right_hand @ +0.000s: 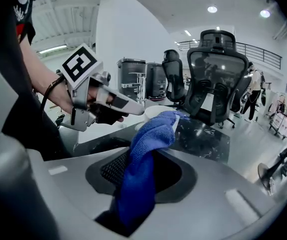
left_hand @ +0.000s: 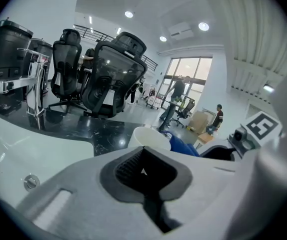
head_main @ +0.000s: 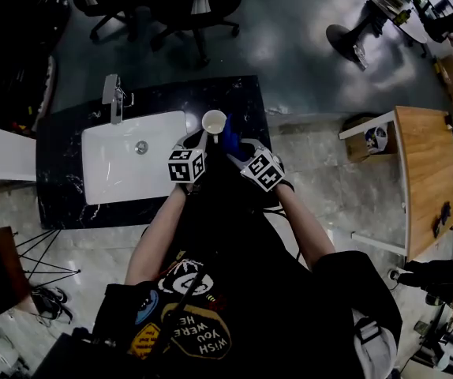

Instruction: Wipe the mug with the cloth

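Observation:
A white mug (head_main: 213, 121) stands on the black marble counter (head_main: 246, 93), just right of the sink. My left gripper (head_main: 201, 138) reaches it from the near side, jaws closed together at the mug's (left_hand: 151, 137) near wall; the part it grips is hidden. In my right gripper (head_main: 238, 150), shut, is a blue cloth (head_main: 230, 138). That cloth (right_hand: 151, 134) hangs out of the jaws and its top fold lies against the mug (right_hand: 152, 112). In the right gripper view my left gripper (right_hand: 133, 108) comes in from the left. The cloth (left_hand: 184, 147) also shows beside the mug.
A white sink (head_main: 116, 172) with a chrome faucet (head_main: 113, 97) fills the counter's left half. Black office chairs (head_main: 187, 6) stand beyond the counter. A wooden table (head_main: 428, 180) stands to the right, across a strip of tiled floor.

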Available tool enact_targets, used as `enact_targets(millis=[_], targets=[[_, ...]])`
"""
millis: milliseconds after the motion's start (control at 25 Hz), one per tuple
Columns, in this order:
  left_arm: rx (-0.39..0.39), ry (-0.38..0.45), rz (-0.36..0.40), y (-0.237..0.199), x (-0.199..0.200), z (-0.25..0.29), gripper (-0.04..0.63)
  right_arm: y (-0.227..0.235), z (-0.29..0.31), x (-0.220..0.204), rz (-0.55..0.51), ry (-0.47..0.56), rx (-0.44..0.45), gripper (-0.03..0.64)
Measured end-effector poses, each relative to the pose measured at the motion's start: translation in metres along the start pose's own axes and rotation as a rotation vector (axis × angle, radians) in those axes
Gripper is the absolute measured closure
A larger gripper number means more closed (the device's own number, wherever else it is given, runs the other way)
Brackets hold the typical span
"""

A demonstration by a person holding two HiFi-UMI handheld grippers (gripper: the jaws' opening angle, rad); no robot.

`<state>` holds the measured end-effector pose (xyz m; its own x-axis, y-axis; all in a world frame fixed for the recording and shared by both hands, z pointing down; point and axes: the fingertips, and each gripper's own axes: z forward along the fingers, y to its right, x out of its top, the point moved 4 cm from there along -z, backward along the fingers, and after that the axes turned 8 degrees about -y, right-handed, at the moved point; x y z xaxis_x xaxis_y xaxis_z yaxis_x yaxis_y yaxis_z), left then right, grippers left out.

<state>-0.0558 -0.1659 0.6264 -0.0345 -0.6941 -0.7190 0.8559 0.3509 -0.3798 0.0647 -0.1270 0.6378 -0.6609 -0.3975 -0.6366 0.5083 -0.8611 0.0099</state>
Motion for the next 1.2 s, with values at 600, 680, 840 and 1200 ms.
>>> enact_targets(millis=[600,680,840,1200], targets=[[-0.001,0.0,0.017,0.0,0.002,0.001,0.592,0.008,0.013,-0.005,0.139,-0.016,0.0,0.479],[0.0,0.005,0.014,-0.001,0.003,0.0,0.592,0.008,0.009,-0.011,0.164,0.008,0.015,0.48],[0.006,0.025,0.018,0.0,0.007,-0.004,0.592,0.052,-0.011,0.001,0.265,0.086,-0.105,0.48],[-0.004,0.023,-0.009,0.006,0.004,-0.006,0.592,0.035,0.015,0.008,0.248,0.017,-0.011,0.48]])
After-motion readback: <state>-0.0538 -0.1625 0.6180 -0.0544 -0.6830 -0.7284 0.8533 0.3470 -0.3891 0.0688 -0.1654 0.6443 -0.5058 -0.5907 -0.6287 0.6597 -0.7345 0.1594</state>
